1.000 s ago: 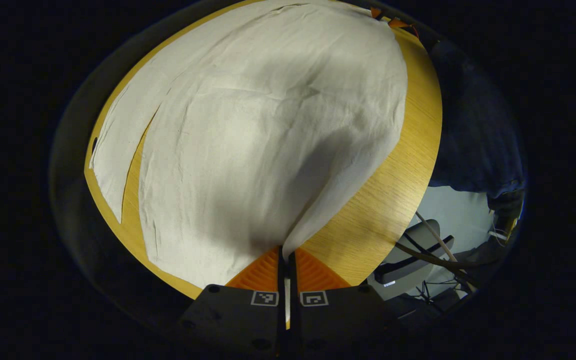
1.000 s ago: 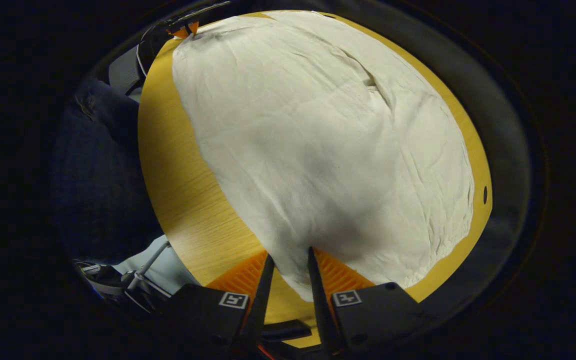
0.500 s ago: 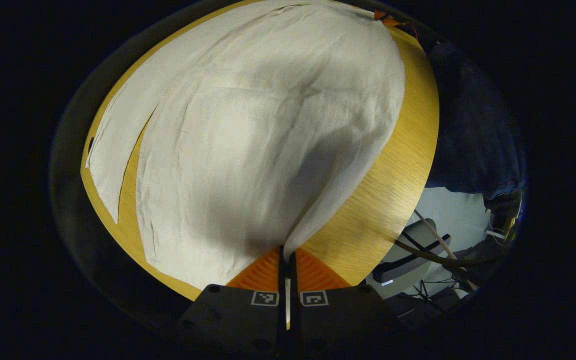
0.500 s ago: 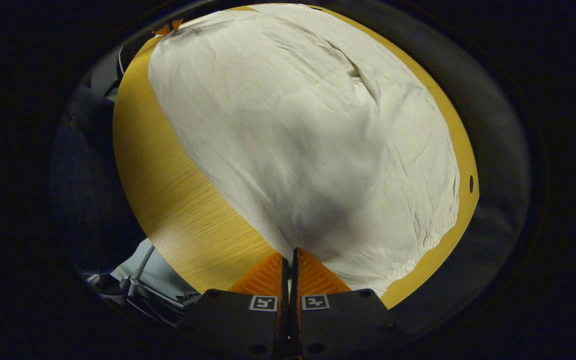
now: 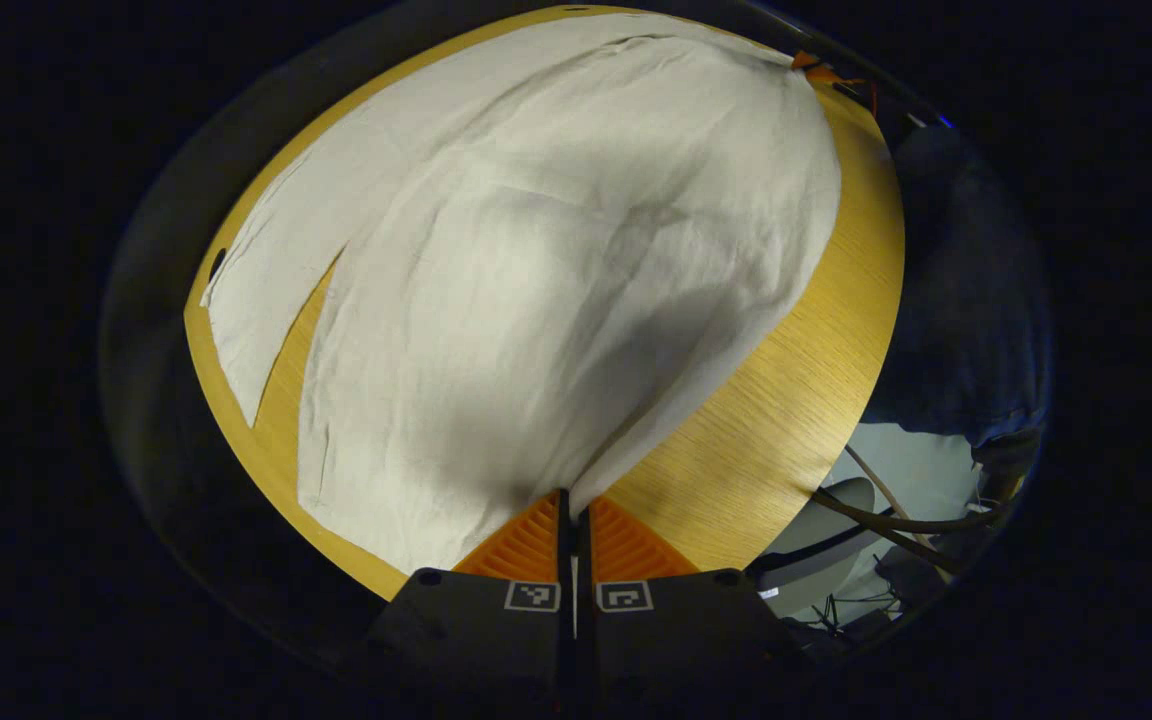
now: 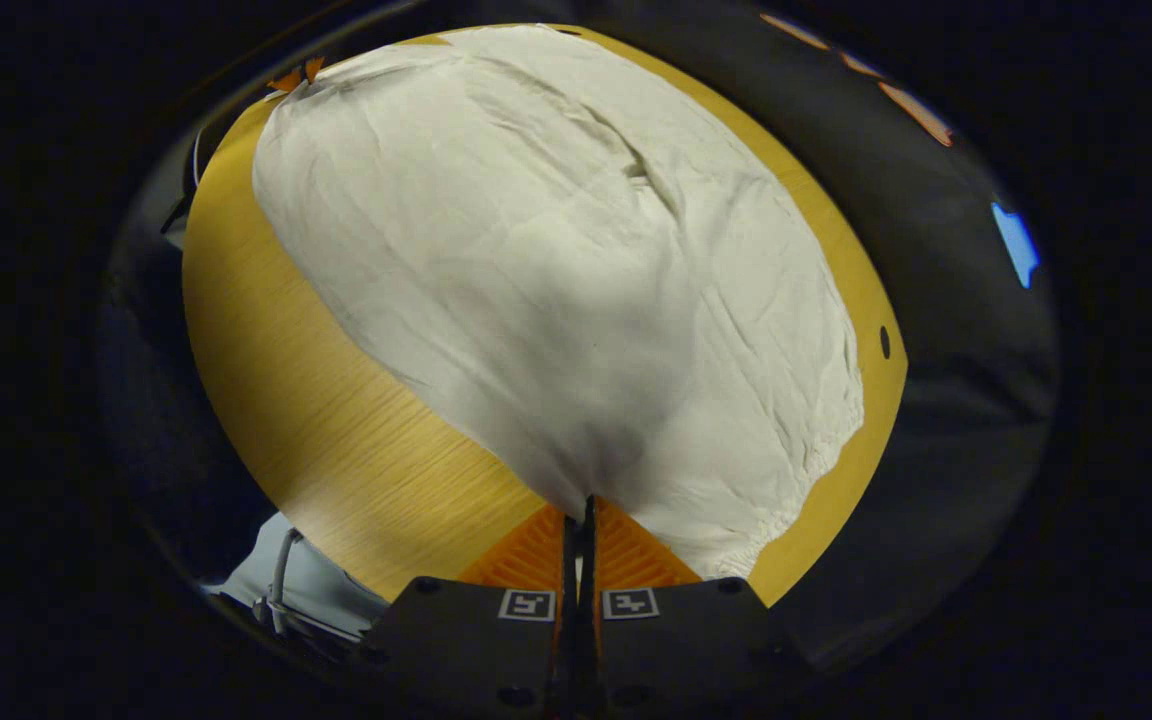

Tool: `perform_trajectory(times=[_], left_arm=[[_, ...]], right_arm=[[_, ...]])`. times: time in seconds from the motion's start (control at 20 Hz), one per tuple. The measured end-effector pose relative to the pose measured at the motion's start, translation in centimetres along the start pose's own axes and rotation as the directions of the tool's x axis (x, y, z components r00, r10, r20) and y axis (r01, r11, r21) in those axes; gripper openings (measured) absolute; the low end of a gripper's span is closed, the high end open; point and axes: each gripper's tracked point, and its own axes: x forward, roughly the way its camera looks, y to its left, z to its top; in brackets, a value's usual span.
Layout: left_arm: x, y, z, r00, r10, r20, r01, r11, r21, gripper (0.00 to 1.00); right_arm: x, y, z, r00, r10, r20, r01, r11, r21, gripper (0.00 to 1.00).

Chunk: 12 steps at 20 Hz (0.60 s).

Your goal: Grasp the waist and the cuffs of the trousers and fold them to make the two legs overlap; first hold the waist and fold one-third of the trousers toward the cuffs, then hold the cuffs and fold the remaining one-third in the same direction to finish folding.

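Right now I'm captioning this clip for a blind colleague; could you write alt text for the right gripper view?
The right gripper, jaws shut, pinches the near edge of pale trousers spread across a wooden table. The gathered waistband lies to the right, and the other gripper grips the cloth's far corner at top left.

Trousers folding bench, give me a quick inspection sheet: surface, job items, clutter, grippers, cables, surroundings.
Surface: wooden table, bare wood along the near edge, small hole by the far edge.
Job's things: pale trousers spread across the table; two legs lie side by side with a gap between them; gathered waist at one end.
Clutter: nothing seen.
Grippers: left gripper shut on the trousers edge; right gripper shut on the trousers edge.
Cables: cables below the table edge, off the surface.
Surroundings: dark booth wall; pale floor; a person's dark clothing.
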Motion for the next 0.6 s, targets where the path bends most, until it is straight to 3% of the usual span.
perform_trajectory(times=[0.05,0.3,0.4,0.6], left_arm=[[-1.4,1.9,2.2,0.998,0.055,0.034,-0.054,0.998,-0.023,0.0],[-5.4,9.1,9.8,0.961,0.235,0.147,-0.219,0.969,-0.118,0.0],[-6.9,12.5,13.8,0.931,0.309,0.195,-0.278,0.945,-0.171,0.0],[-8.8,18.1,21.5,0.864,0.438,0.247,-0.368,0.886,-0.283,0.0]], right_arm=[[-0.7,-1.2,1.0,0.998,-0.061,0.025,0.059,0.996,0.068,0.03],[-2.9,-5.7,3.8,0.975,-0.216,0.059,0.192,0.942,0.276,0.03],[-3.9,-8.7,5.6,0.945,-0.311,0.099,0.258,0.897,0.36,0.02],[-5.5,-12.5,9.3,0.896,-0.424,0.13,0.302,0.799,0.52,0.03]])
